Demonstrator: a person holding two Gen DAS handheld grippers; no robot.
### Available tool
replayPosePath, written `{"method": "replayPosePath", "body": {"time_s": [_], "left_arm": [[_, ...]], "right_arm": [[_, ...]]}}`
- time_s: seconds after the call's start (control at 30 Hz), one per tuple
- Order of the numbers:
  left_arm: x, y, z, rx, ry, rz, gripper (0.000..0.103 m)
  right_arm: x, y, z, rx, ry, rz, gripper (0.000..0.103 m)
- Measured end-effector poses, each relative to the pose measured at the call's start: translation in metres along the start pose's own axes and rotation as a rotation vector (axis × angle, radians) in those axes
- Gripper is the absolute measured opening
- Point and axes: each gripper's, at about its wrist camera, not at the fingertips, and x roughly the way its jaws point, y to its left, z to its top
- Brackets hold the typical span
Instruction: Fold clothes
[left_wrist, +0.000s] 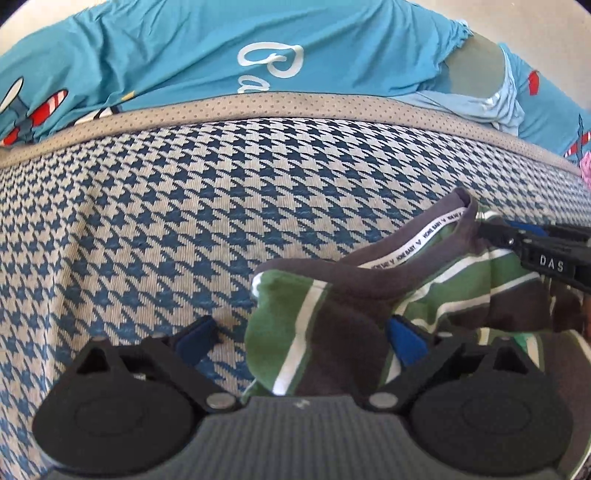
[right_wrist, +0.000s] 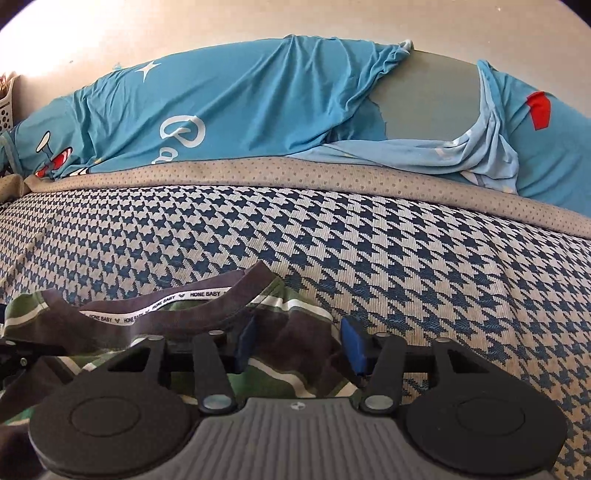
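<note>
The black left gripper with blue fingertip pads (left_wrist: 301, 338) sits low, its jaws spread wide. The matching black right gripper (right_wrist: 301, 345) is level beside it, fingers likewise parted.

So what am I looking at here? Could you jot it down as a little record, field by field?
Garment: striped shirt, green, brown and white, bunched up, not yet folded
Surface: houndstooth cover, blue and cream
Behind: turquoise sheet with cartoon prints
Left gripper: open, around the shirt's edge
Right gripper: open, over the shirt by the collar
</note>
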Motion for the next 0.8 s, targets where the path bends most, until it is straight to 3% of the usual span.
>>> {"method": "replayPosePath", "body": {"time_s": [0.03,0.13,0.27,0.43,0.67,0.8], "left_arm": [[-0.001,-0.002,0.0,0.007,-0.005,0.001,0.087],[-0.003,-0.008,0.001,0.025,-0.02,0.004,0.065],[-0.005,-0.016,0.001,0.051,-0.04,0.008,0.036],[-0.009,-0.025,0.002,0.082,-0.065,0.013,0.012],[-0.014,-0.041,0.006,0.14,-0.156,0.097,0.009],[-0.022,-0.053,0.012,0.202,-0.27,0.196,0.009]], "right_arm": [[-0.001,0.002,0.0,-0.008,0.003,0.006,0.022],[-0.004,0.004,0.0,-0.021,-0.002,0.006,0.012],[-0.008,0.006,0.003,-0.035,-0.017,0.001,0.008],[-0.017,0.008,0.012,-0.024,-0.069,-0.017,0.007],[-0.03,0.01,0.02,-0.016,-0.131,-0.029,0.007],[-0.035,0.011,0.023,-0.013,-0.173,-0.054,0.007]]}}
